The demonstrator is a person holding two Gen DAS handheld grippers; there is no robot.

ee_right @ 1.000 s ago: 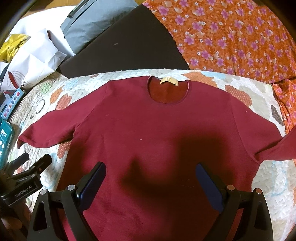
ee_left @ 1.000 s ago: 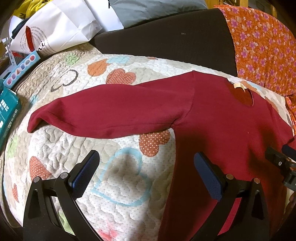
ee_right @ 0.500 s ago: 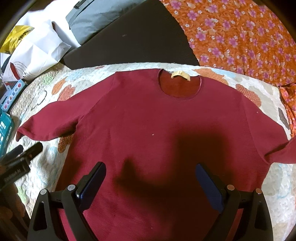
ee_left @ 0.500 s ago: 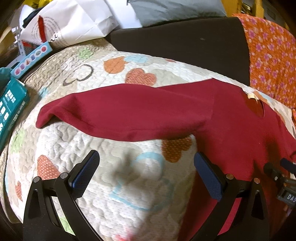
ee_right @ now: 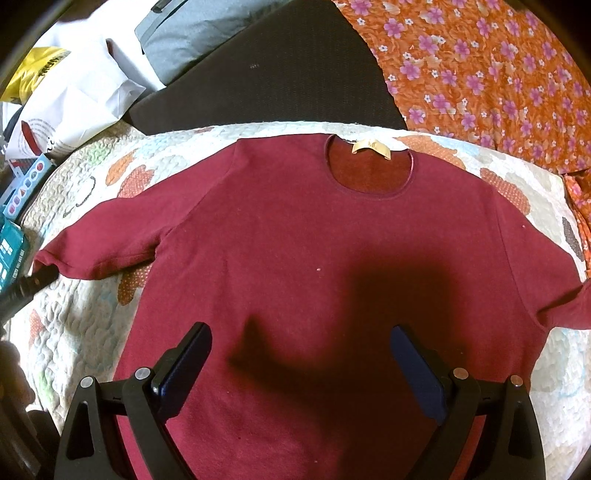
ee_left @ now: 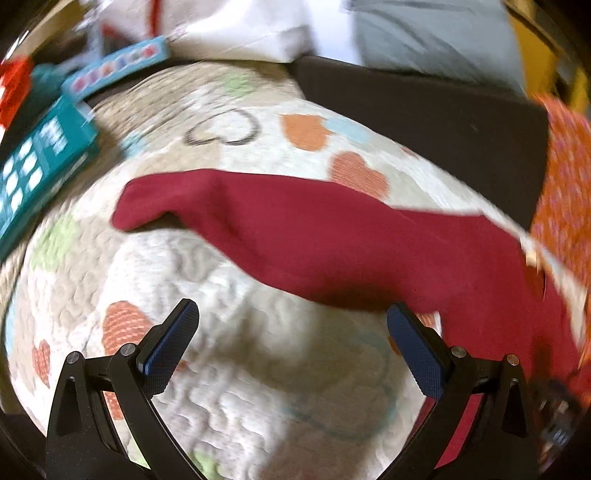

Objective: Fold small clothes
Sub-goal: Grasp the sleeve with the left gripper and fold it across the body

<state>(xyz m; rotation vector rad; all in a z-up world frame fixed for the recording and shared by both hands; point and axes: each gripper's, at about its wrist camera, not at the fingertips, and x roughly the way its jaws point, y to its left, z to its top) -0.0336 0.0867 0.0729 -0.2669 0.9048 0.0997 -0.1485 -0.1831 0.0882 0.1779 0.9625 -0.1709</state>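
Observation:
A dark red long-sleeved shirt (ee_right: pixel 314 266) lies flat, front up, on a quilted heart-print blanket (ee_right: pixel 74 332), neck opening with a tan label (ee_right: pixel 371 147) at the far side. Its left sleeve (ee_left: pixel 295 236) stretches out across the blanket in the blurred left wrist view. My left gripper (ee_left: pixel 291 350) is open and empty, above the blanket just short of that sleeve. My right gripper (ee_right: pixel 301 369) is open and empty, hovering over the shirt's lower body. The left gripper's tip shows at the right wrist view's left edge (ee_right: pixel 26 288), beside the sleeve cuff.
A dark cushion (ee_right: pixel 266 74) and orange flowered cloth (ee_right: pixel 498 74) lie behind the blanket. White bags (ee_right: pixel 70 99), a grey bag (ee_right: pixel 192 33) and teal boxes (ee_left: pixel 37 166) crowd the far left. The shirt's right sleeve (ee_right: pixel 565 306) reaches the right edge.
My left gripper has swung left and forward toward the sleeve, blurring its view. My right gripper has risen or drawn back slightly over the shirt. Both stay open.

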